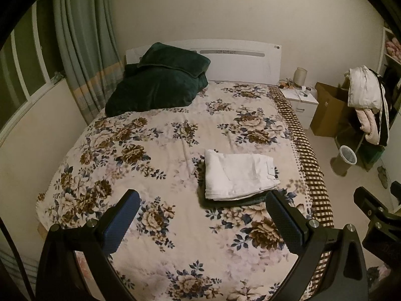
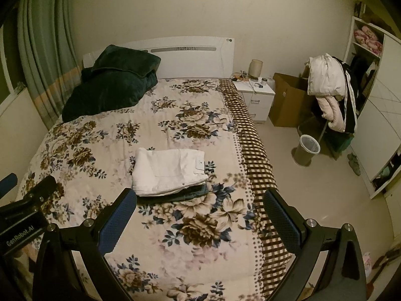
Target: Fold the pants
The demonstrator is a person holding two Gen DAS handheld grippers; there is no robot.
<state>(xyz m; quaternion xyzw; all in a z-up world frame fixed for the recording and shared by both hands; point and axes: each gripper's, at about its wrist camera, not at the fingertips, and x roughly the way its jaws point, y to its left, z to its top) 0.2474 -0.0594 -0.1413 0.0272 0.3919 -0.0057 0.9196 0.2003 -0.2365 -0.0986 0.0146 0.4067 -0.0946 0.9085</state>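
White pants (image 1: 239,174) (image 2: 169,171) lie folded into a neat rectangle on the floral bedspread (image 1: 150,150) (image 2: 100,138), stacked on a dark folded garment (image 1: 225,202) (image 2: 190,194) whose edge shows beneath. My left gripper (image 1: 203,202) hovers open above the bed, short of the stack, nothing between its blue pads. My right gripper (image 2: 200,200) is also open and empty, held above the bed's near right part. Each view catches the other gripper at its edge: the right gripper (image 1: 376,215), the left gripper (image 2: 27,200).
A dark green blanket and pillow (image 1: 160,80) (image 2: 112,80) sit at the head of the bed. Right of the bed stand a white nightstand (image 2: 255,97), a cardboard box (image 2: 288,100), a clothes-draped rack (image 2: 330,87) and a bin (image 2: 309,148). Curtains (image 1: 82,37) hang left.
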